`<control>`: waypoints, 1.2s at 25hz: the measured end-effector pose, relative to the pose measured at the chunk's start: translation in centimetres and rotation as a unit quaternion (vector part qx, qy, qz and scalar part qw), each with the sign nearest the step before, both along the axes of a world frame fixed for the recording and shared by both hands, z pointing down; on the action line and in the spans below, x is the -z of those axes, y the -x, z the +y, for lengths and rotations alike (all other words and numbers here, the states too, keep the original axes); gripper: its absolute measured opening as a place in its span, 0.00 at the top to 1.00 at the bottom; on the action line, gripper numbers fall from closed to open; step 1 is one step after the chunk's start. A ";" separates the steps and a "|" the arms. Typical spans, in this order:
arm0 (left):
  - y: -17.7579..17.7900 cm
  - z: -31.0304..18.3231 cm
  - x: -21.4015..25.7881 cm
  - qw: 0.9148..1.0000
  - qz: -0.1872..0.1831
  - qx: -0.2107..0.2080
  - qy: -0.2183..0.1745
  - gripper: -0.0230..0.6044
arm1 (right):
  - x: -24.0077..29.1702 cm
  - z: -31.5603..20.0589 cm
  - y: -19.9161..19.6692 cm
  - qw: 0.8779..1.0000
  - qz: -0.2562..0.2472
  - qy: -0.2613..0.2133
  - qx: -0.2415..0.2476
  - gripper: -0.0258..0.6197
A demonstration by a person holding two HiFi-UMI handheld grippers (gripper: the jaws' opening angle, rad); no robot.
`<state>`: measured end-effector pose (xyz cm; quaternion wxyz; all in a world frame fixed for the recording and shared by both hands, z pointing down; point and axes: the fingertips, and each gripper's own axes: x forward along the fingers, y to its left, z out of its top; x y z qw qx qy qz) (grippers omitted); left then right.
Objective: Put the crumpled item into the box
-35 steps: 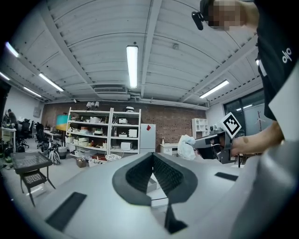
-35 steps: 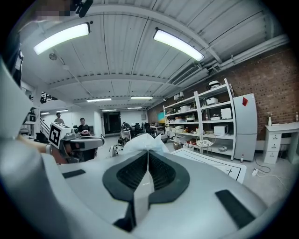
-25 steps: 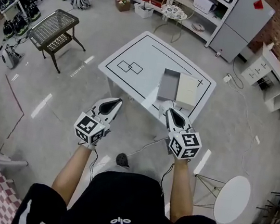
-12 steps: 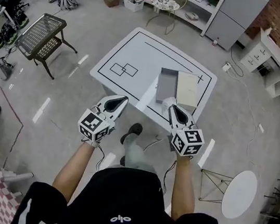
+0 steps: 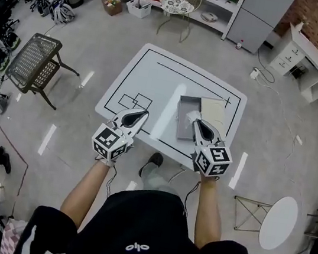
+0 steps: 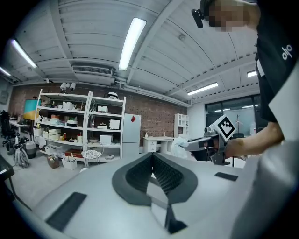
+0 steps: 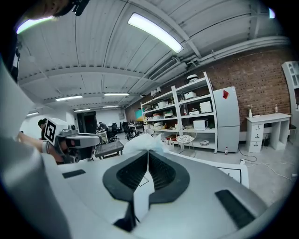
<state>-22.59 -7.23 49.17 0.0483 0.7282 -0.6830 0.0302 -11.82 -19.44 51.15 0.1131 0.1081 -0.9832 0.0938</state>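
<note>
At 12 o'clock from the person, a white table [image 5: 154, 81] carries 1 open gray box [image 5: 179, 121] on its 3 o'clock half. A pale lid [image 5: 214, 111] lies flat against the box's 3 o'clock side.

The right gripper [image 5: 194, 122] has its jaws pinched almost together on the crumpled item [image 5: 190, 114], a white wad that sticks out past the tips toward 12 o'clock. In the head view the wad sits over the box's inside, near its 3 o'clock wall. How high it rides above the box floor cannot be told.

The left gripper [image 5: 143, 114] hangs over the table's 6 o'clock edge, well apart from the box at its 9 o'clock. Its jaws are pressed together with nothing between them.

The step in hand looks like the carry to the box, close to the drop, and the item is not yet inside. The next move likely calls for the right gripper to tip its nose down until the wad sits below the rim, then spread its jaws. The wad looks light, so it may cling to 1 pad or catch the wall and land on the lid, and a low release well inside the walls would guard against that. The left gripper has no evident part in this step.
</note>
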 end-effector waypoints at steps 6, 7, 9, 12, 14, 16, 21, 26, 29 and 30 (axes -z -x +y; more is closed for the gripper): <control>4.1 -5.5 -0.4 0.999 0.003 -0.033 0.010 0.95 | -0.2 -4.8 3.7 0.999 0.004 0.006 -0.031 0.93; 4.6 -6.5 -0.5 0.999 0.003 -0.040 0.012 0.95 | -0.3 -5.6 4.1 0.999 0.005 0.008 -0.037 0.93; 5.4 -8.3 -0.7 0.998 0.003 -0.053 0.016 0.95 | -0.6 -7.0 4.9 0.999 0.007 0.012 -0.047 0.93; 6.3 -10.4 -1.1 0.997 0.004 -0.069 0.020 0.95 | -1.5 -8.7 6.0 0.998 0.014 0.017 -0.059 0.93; 6.8 -11.5 -1.4 0.997 0.005 -0.078 0.021 0.95 | -2.3 -9.5 6.5 0.997 0.021 0.017 -0.065 0.93; 7.2 -12.6 -1.7 0.996 0.007 -0.085 0.022 0.95 | -3.2 -10.2 7.0 0.997 0.028 0.020 -0.071 0.93; 7.4 -14.3 -2.7 0.995 0.013 -0.098 0.028 0.95 | -6.7 -11.5 7.8 0.994 0.056 0.040 -0.081 0.93; 7.1 -15.5 -3.2 0.994 0.018 -0.106 0.035 0.95 | -10.7 -13.0 8.4 0.989 0.095 0.061 -0.092 0.93; 7.1 -15.9 -3.7 0.993 0.018 -0.111 0.039 0.95 | -13.8 -13.7 9.0 0.985 0.128 0.072 -0.095 0.93; 7.2 -16.0 -3.9 0.993 0.017 -0.112 0.041 0.95 | -14.9 -13.9 9.2 0.983 0.139 0.075 -0.095 0.93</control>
